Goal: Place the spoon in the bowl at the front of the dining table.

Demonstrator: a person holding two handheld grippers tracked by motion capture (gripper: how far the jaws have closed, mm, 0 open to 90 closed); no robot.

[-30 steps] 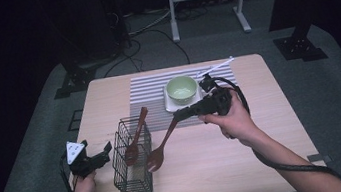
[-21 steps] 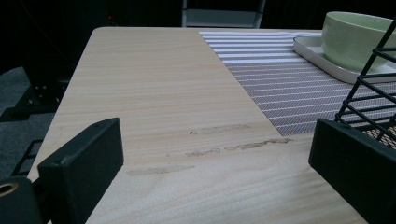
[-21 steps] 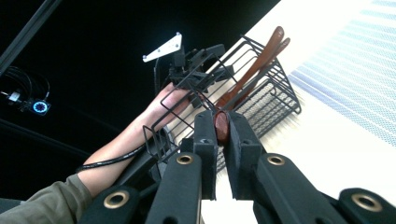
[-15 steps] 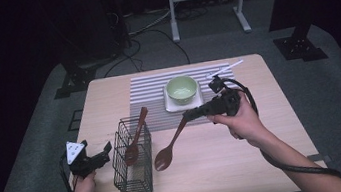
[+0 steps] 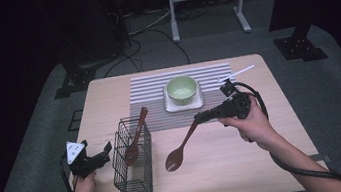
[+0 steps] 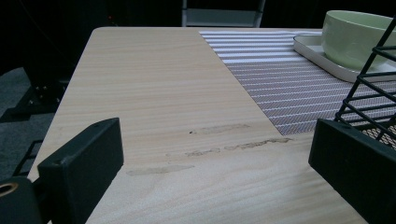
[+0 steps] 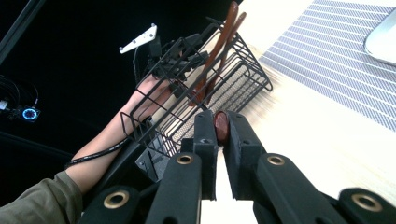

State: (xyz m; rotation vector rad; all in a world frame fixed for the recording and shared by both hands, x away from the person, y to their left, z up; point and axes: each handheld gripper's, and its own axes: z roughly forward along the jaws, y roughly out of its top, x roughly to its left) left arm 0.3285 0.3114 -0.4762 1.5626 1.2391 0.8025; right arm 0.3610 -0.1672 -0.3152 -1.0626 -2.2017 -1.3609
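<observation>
The dark brown wooden spoon [image 5: 181, 146] hangs tilted over the pale wood-grain table [image 5: 249, 165], its rounded bowl low, just right of the black wire basket [image 5: 133, 162]. Its slim handle end is pinched tight between the closed jaws of the right gripper [image 5: 198, 119]. A second wooden spoon [image 5: 134, 138] stands leaning inside the basket. The left gripper [image 5: 106, 148], jaws wide apart and holding nothing, sits beside the basket. Behind, a glossy pale green bowl [image 5: 181, 89] rests on a white square tray [image 5: 184, 105] atop a striped woven mat [image 5: 153, 93].

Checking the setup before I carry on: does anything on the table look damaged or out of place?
Only pale scuffed smears on the table near the wire basket. The bowl sits upright on its tray.
</observation>
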